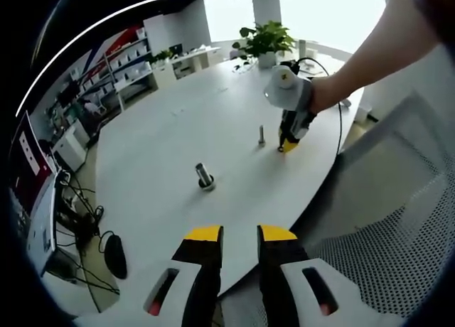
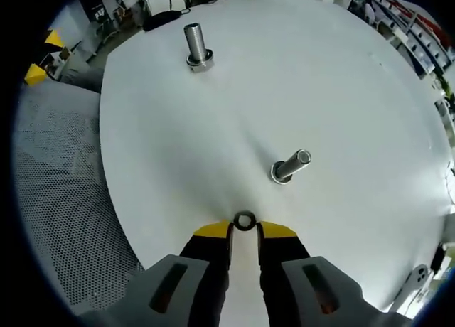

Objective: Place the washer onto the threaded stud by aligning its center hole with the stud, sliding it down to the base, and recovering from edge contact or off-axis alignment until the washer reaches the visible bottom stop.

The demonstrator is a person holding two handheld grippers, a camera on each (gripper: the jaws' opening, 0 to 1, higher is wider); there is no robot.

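Right gripper point(image 2: 244, 229) pinches a thin metal ring washer point(image 2: 244, 221) near the ribbed steel stud point(image 2: 290, 165); left gripper point(image 1: 239, 234) apart, empty.

L view: high, far back, facing across table point(image 1: 178, 128). R view: low, close. Shared: both studs point(image 2: 290, 166).
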